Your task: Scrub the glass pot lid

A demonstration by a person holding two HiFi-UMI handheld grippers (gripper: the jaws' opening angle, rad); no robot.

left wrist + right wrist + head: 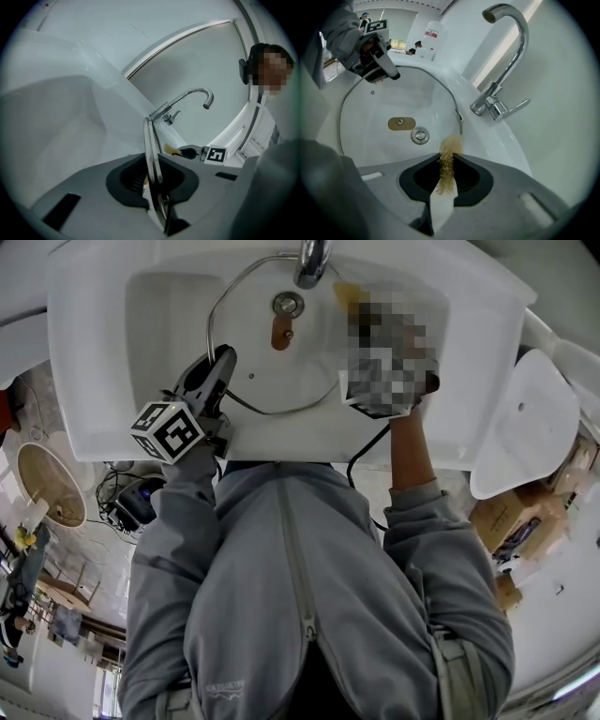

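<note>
- Lid (253,352) lies in the sink (94,381) bowl, its metal rim curving from the near-left side round to the faucet (314,259). The drain (288,304) shows through the glass.
- Left gripper (152,161) is clamped almost closed on the lid's near-left rim, with the thin edge pinched between both pads.
- Right gripper (447,164) is closed on a golden scrubber (449,152), and the tuft sticks out past the jaws.
- The tuft sits at the lid's far-right rim, near the faucet base. Whether it touches the rim, I can't tell.
</note>
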